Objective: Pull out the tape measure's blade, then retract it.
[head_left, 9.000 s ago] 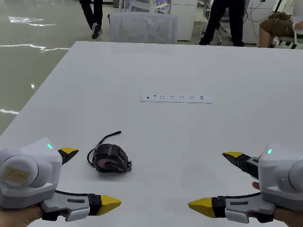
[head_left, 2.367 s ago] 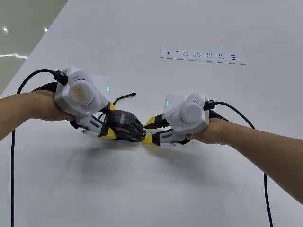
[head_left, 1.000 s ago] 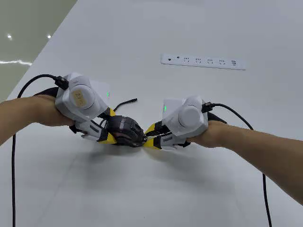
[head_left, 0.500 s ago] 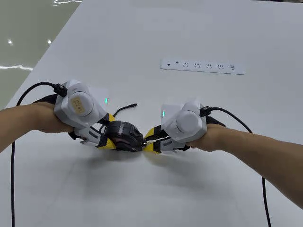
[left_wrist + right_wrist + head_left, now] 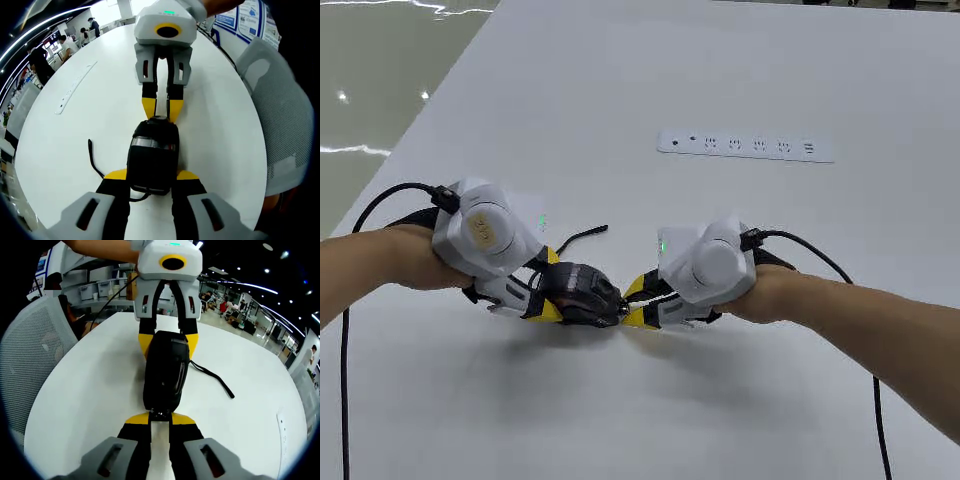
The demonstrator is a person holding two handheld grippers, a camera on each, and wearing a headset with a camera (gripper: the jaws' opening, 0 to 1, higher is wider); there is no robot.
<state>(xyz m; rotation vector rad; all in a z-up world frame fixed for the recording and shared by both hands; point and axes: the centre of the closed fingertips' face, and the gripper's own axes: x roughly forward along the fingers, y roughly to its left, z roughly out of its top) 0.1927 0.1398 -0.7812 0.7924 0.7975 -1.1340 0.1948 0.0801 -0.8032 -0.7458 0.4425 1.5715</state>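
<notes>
I'm clamping the tape measure [image 5: 582, 293], a chunky, rounded black case, in my left gripper [image 5: 151, 176], down on the smooth white table [image 5: 720, 80]. My right gripper [image 5: 160, 419] is pinching narrow on the blade tip [image 5: 159, 414]. The case's markings are looking too blurry to read.

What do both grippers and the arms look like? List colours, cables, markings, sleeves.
Left gripper and right gripper: rounded white bodies, each with a green light, black jaws tipped yellow, and a black cable at the rear. The left bears a round tan sticker with handwriting. Forearms are bare, unsleeved.
</notes>
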